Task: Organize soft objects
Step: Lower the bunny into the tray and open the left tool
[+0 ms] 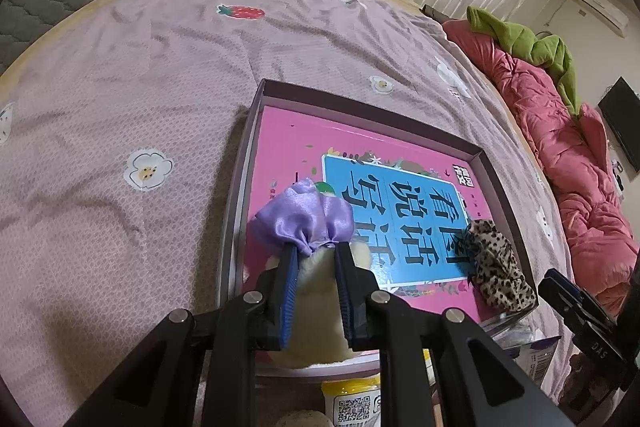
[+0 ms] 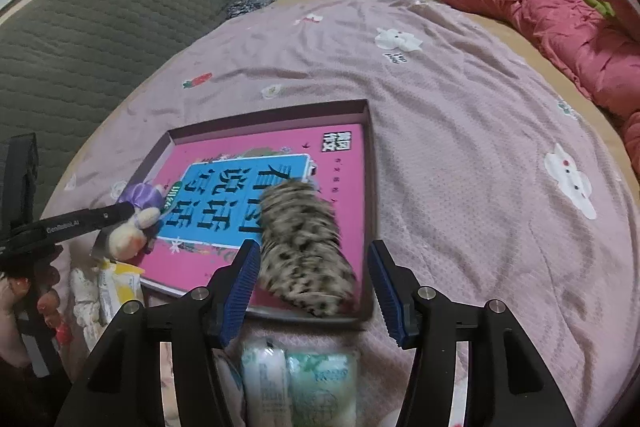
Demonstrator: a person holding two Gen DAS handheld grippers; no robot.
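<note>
Both claws work over the shallow tray that lies on the bed: the left claw is pinching a cream plush toy with a purple satin cap, its blue pads pressed on the toy's neck, and it holds the toy just above the near left corner of the tray. In the right wrist view the right claw stands spread, and the leopard-print soft piece lies between its pads without touching them, blurred, resting on the pink book cover at the near right side of the tray. I judge that the step in hand is to put the soft things into the tray. To do it well, the left claw should lower the toy until it rests on the book cover and only then let go, so it does not roll over the low wall. The right claw should draw straight back, keeping its pads away from the leopard piece, which lies close to the right wall. Far half of the tray is free, and the bed around it is wide and bare, so there is much room for moving. Near edge is crowded: wrapped packets lie just before the tray.
</note>
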